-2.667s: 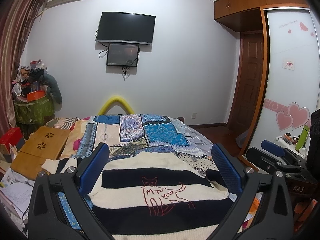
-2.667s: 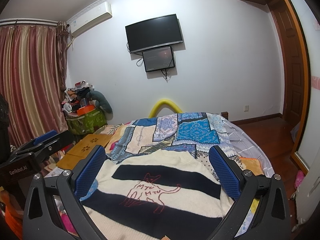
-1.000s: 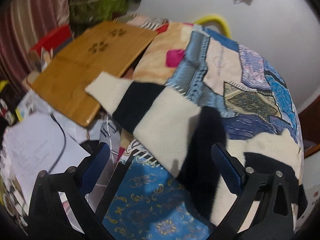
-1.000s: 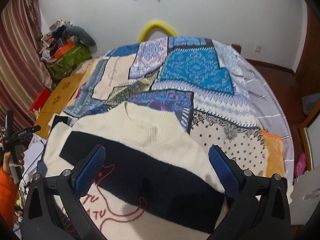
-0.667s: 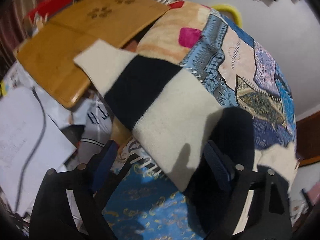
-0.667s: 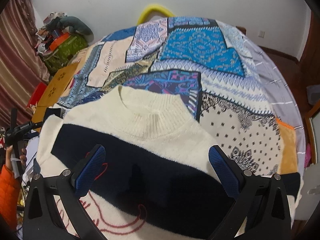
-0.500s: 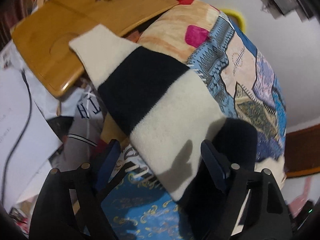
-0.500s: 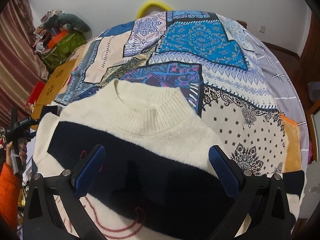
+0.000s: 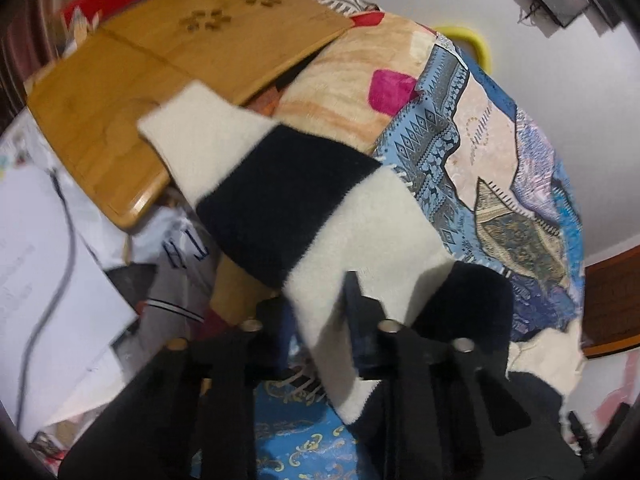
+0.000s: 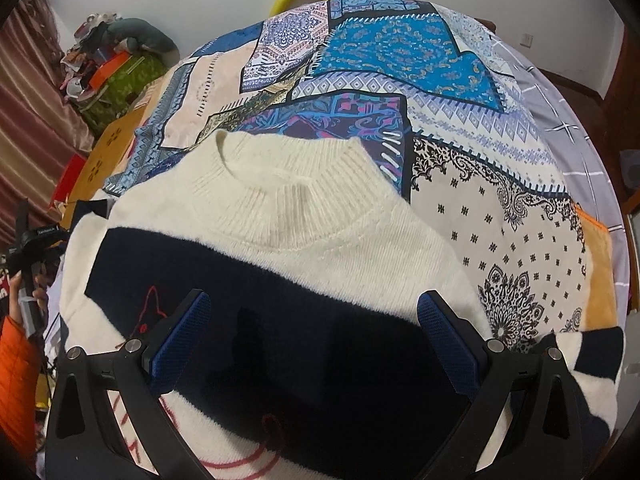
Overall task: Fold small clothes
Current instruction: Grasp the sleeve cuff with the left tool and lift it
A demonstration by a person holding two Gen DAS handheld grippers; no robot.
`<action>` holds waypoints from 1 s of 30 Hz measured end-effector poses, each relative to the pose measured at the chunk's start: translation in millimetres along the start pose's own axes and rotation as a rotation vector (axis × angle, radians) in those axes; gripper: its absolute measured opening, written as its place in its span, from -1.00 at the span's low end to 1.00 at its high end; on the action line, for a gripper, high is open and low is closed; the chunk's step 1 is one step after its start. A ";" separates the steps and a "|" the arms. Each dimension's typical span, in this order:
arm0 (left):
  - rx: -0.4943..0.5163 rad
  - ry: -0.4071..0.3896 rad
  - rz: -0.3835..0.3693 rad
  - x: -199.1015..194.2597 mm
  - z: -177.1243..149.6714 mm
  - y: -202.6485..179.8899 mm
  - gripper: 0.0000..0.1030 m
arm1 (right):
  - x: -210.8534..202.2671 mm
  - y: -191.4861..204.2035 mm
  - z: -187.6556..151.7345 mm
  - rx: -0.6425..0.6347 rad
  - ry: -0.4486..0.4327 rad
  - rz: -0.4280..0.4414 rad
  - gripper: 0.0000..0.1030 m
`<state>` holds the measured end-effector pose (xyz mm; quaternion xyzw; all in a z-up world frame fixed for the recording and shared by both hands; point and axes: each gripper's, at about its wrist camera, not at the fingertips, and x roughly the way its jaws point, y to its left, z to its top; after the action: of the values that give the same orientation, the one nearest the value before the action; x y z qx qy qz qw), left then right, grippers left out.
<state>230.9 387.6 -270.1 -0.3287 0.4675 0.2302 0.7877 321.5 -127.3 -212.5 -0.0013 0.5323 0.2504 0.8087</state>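
Striped sweater (image 10: pixel 304 220), lettering unreadable: left gripper (image 9: pixel 320 320) closing on its sleeve (image 9: pixel 280 184); right gripper (image 10: pixel 312 340) wide open above its chest, empty.

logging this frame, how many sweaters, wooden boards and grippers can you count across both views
sweater: 1
wooden board: 1
grippers: 2, the left gripper closing on the sweater's sleeve, the right gripper open above its chest
total: 4
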 end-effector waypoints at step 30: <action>0.535 -0.235 -0.298 -172.6 -84.0 -211.8 -0.85 | -60.4 32.5 -1.0 -0.074 -0.118 0.050 0.99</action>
<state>244.8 172.9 -82.0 -0.1462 0.3642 0.0176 0.9196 288.9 -123.6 -152.3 -0.0033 0.4737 0.2898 0.8317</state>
